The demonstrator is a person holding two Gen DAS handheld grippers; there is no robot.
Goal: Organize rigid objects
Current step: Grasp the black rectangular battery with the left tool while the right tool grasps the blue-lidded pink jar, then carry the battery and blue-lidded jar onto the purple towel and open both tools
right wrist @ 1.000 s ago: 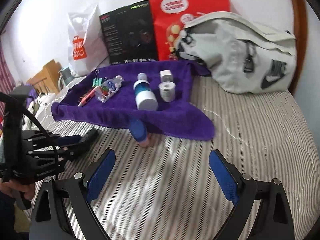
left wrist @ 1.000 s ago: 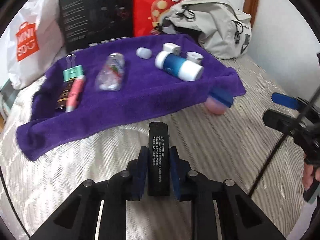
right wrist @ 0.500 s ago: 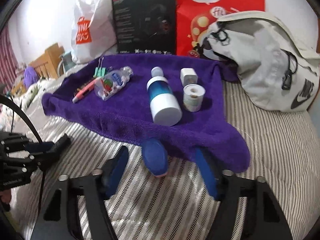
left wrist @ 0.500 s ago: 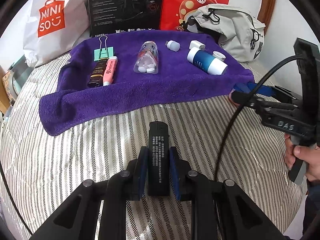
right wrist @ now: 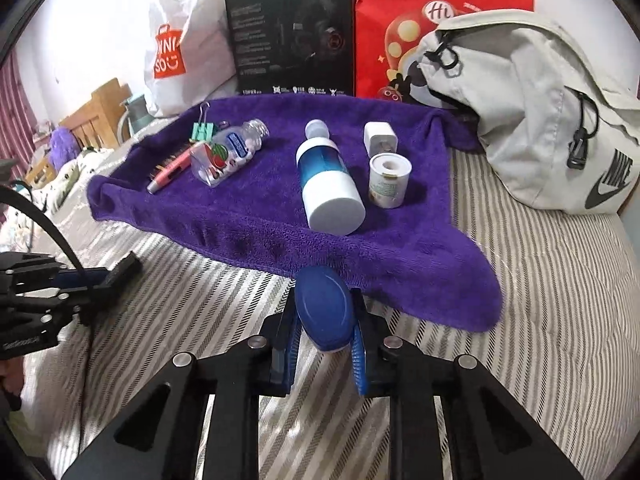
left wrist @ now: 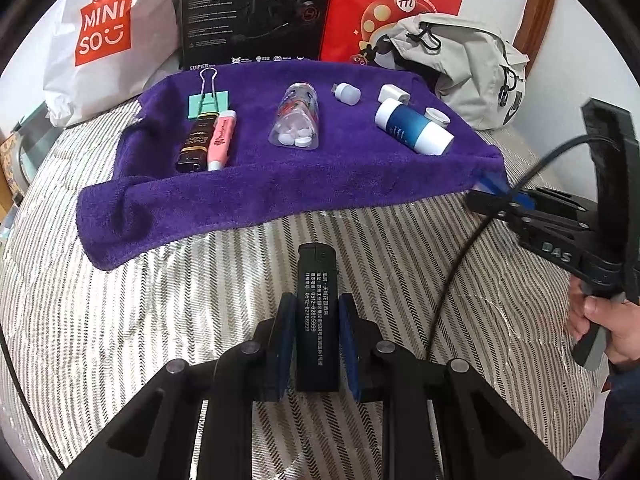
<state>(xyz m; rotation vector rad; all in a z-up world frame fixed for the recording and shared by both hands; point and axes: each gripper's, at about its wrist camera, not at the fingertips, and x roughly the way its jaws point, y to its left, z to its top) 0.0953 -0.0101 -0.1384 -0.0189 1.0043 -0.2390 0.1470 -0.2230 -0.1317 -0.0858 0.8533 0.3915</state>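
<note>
My left gripper (left wrist: 316, 312) is shut on a black lighter (left wrist: 317, 312) with white print, held over the striped bed short of the purple towel (left wrist: 256, 176). My right gripper (right wrist: 324, 316) is shut on a blue-capped container (right wrist: 325, 310) at the towel's (right wrist: 420, 272) near right corner. On the towel lie a green binder clip (left wrist: 208, 102), a dark tube (left wrist: 196, 144), a pink tube (left wrist: 221, 140), a clear pill bottle (left wrist: 297, 122), a blue and white bottle (right wrist: 326, 184), a white charger (right wrist: 380, 138) and a small white roll (right wrist: 389, 180).
A white shopping bag (left wrist: 100, 36), a black box (left wrist: 256, 12) and a red bag (left wrist: 392, 8) stand behind the towel. A grey backpack (right wrist: 532, 120) lies at the right. A hand (left wrist: 604, 324) holds the right gripper's handle. Wooden furniture (right wrist: 96, 116) stands beyond the bed's left side.
My right gripper has moved in to the blue-capped container at the towel's corner and shut on it. The left gripper has kept the lighter and drawn back and swung to face the towel squarely.
</note>
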